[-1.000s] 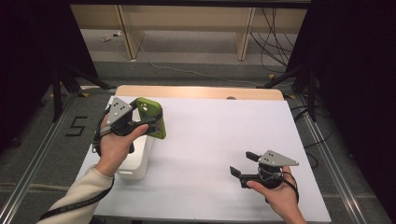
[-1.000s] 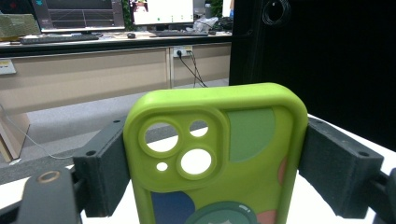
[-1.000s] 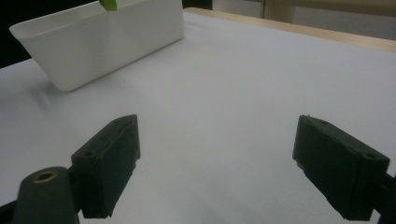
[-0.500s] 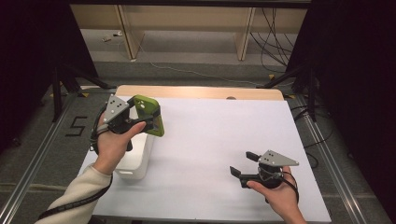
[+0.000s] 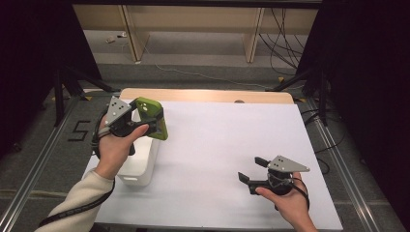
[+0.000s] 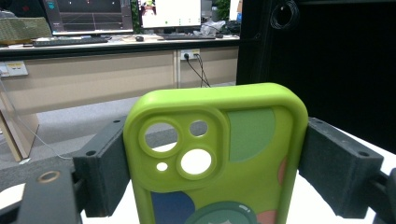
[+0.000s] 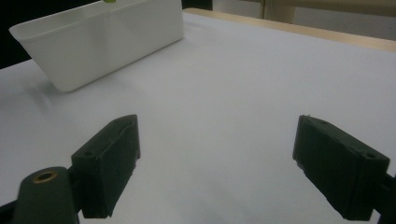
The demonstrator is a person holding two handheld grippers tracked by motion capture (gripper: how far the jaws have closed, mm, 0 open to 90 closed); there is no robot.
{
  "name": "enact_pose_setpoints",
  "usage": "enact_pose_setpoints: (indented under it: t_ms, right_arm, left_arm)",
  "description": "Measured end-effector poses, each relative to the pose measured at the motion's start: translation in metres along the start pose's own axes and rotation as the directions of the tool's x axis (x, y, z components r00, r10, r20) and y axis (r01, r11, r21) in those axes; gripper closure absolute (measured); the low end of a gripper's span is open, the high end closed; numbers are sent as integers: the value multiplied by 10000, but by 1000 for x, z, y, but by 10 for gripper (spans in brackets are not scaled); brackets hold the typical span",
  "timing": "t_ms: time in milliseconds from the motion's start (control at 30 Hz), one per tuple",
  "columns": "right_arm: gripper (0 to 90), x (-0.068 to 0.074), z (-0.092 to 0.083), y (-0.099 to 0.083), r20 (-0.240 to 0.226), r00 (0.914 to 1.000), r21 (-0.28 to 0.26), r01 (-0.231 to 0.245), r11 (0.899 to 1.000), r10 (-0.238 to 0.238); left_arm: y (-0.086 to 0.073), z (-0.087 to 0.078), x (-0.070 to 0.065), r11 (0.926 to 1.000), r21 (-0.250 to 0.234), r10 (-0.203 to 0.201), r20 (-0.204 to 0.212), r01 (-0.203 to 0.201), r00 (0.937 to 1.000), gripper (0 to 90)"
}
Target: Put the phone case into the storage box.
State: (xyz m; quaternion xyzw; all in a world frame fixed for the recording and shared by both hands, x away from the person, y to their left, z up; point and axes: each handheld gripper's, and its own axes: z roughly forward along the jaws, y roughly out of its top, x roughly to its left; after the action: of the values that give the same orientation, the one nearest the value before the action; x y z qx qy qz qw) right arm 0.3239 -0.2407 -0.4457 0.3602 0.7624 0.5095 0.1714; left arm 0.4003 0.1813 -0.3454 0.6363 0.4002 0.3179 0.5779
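Left gripper (image 5: 153, 124) clamped a green phone case (image 6: 215, 154), held above the white bin (image 5: 140, 162) by the table's (image 5: 217, 145) left edge. Right gripper (image 5: 251, 171) rested near the front right corner, jaws wide, empty.

White bin (image 5: 140, 162) standing at the table's (image 5: 217, 145) left edge, directly under the raised left gripper (image 5: 145, 121), bare white tabletop from there across to the right gripper (image 5: 251, 171), open passage between.

On the tabletop (image 5: 217, 145), the bin (image 5: 140, 162) sits at nine o'clock, the phone case (image 5: 153, 118) above its far end, and the right hand-held gripper (image 5: 251, 171) rests at four o'clock.
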Motion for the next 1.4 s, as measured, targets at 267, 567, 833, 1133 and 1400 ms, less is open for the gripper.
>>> enact_pose_setpoints:
  t_ms: [267,567,833,1133,1400]
  right_arm:
    - [159,0,0,0,14,10000,-8,19,10000,-19]
    - [159,0,0,0,4,10000,3,1,10000,-1]
    - [159,0,0,0,9,10000,-1,-8,10000,8]
    - [159,0,0,0,13,10000,-10,-11,10000,11]
    - [159,0,0,0,26,10000,-25,-20,10000,20]
  left_arm:
    - [2,-1,4,10000,-41,-3,-80,3,10000,164]
    - [2,0,7,10000,-15,-27,-140,27,9999,164]
    - [3,0,10,10000,3,-41,-206,41,9998,164]
    - [3,0,13,10000,8,-74,-274,74,9996,164]
    - [3,1,17,10000,13,-87,-322,88,9994,164]
